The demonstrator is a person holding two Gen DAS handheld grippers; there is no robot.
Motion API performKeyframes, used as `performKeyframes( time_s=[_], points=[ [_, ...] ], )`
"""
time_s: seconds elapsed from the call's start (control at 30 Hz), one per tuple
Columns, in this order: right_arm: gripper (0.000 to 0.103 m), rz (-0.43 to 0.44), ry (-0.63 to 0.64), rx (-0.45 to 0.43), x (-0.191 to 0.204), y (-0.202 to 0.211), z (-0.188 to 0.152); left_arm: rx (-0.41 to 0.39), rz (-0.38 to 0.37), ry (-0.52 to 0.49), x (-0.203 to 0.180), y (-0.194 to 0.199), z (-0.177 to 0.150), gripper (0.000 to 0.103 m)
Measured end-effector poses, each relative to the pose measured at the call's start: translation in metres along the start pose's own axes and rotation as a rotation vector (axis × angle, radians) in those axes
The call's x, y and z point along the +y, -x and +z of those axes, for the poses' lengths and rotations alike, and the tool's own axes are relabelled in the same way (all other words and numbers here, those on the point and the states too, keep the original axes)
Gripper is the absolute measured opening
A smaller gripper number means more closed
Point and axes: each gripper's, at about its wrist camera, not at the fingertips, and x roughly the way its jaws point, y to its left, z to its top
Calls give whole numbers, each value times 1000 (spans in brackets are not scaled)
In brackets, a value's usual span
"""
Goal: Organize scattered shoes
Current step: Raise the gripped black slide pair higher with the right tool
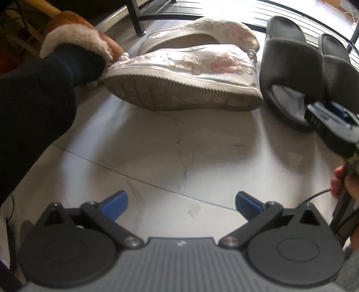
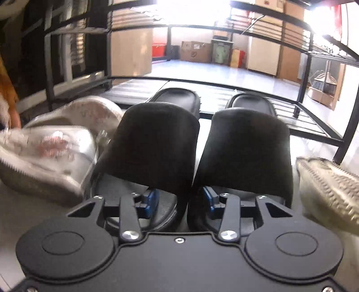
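Note:
A pair of black slide slippers (image 2: 195,148) lies side by side, toes toward a black metal shoe rack (image 2: 314,132). My right gripper (image 2: 180,197) has one blue finger inside each slipper, closed on their two inner walls. In the left wrist view the slippers (image 1: 291,67) sit at the right, with the right gripper (image 1: 332,125) at their heels. A pair of white embroidered shoes (image 1: 190,74) lies tipped on its side to their left, also in the right wrist view (image 2: 51,155). My left gripper (image 1: 180,204) is open and empty above the tiled floor, short of the white shoes.
An orange fleece-lined slipper (image 1: 83,33) on a person's foot stands left of the white shoes. A beige knitted shoe (image 2: 329,191) lies right of the black slippers. The rack's leg (image 1: 135,18) stands behind the white shoes. Cardboard boxes (image 2: 195,51) stand far back.

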Motion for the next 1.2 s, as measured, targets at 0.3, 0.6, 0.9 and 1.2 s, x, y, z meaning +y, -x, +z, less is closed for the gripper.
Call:
performKeyframes(
  time_s=[0.3, 0.6, 0.9, 1.2],
  points=[
    [26, -5, -49, 2, -23, -17, 31, 25, -1, 14, 1, -5, 0, 102],
    [54, 0, -109, 8, -8, 2, -7, 48, -12, 1, -1, -8, -1, 102],
    [79, -75, -146, 32, -19, -18, -7, 68, -10, 15, 0, -12, 2, 102],
    [58, -70, 60, 15, -9, -46, 2, 77, -2, 22, -1, -16, 2, 102]
  ],
)
